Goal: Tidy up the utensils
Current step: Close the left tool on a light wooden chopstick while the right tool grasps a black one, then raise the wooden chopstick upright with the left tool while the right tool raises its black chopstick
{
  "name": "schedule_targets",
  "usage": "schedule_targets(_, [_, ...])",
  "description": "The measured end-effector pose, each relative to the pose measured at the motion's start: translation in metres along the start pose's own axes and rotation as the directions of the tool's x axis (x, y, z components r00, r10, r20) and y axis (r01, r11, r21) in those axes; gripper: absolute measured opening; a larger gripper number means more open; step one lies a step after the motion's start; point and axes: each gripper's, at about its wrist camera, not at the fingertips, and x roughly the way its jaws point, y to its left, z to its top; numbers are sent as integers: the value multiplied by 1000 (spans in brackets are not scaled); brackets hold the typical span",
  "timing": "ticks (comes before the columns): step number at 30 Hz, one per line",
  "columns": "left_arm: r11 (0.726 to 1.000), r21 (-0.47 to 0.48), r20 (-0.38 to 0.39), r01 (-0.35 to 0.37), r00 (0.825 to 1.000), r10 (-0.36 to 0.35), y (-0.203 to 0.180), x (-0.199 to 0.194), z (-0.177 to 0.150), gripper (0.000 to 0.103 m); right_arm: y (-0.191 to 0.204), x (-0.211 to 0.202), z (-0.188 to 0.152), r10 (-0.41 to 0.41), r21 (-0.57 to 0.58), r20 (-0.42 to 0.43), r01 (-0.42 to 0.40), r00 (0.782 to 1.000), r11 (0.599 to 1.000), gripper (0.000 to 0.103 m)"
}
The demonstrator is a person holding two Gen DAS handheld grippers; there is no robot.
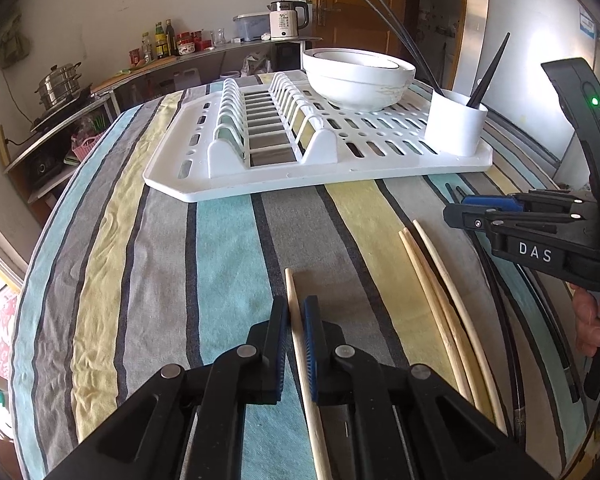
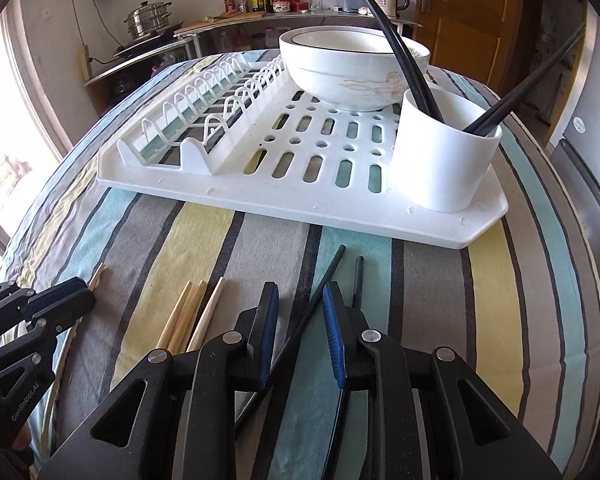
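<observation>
My left gripper is shut on a wooden chopstick lying on the striped cloth. Three more wooden chopsticks lie to its right; they also show in the right wrist view. My right gripper is open around a black chopstick on the cloth, with a second black chopstick beside it. A white utensil cup on the white drying rack holds several black chopsticks. The right gripper also shows in the left wrist view.
White stacked bowls sit on the rack behind the cup; the plate slots are on the rack's left. The table edge curves off left and right. A counter with pots, bottles and a kettle stands behind.
</observation>
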Motion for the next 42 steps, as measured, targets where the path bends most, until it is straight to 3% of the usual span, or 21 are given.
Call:
schedule_targets(2, [1000,4,1,0,1000,0,0,1,1,8,1,1,2,2,-4,-2,-2,1000,1000,11])
schedule_targets(4, [1000,8,3,0,1000,0,0,1,1,8,1,2,2,3,-5,-4,-3,1000,1000,9])
schedule_targets(9, [1000,-7,0,19,1000,-19,2,2,3,5,-1,0,4,49,13,7,-49,999,999,6])
schedule_targets(18, [997,-33,48,73,996,-72,5,-18,13,5,-7,-41,6,100,29,131,-105,986,994,6])
schedule_targets(32, [991,-43,231,128,966,-115,9,-97,44,5,-20,-131,8,130,36,343,-151,930,988,5])
schedule_targets(42, [990,-28,310,138,943,-123,3,-140,45,5,-23,-177,-5,130,34,437,-161,890,986,5])
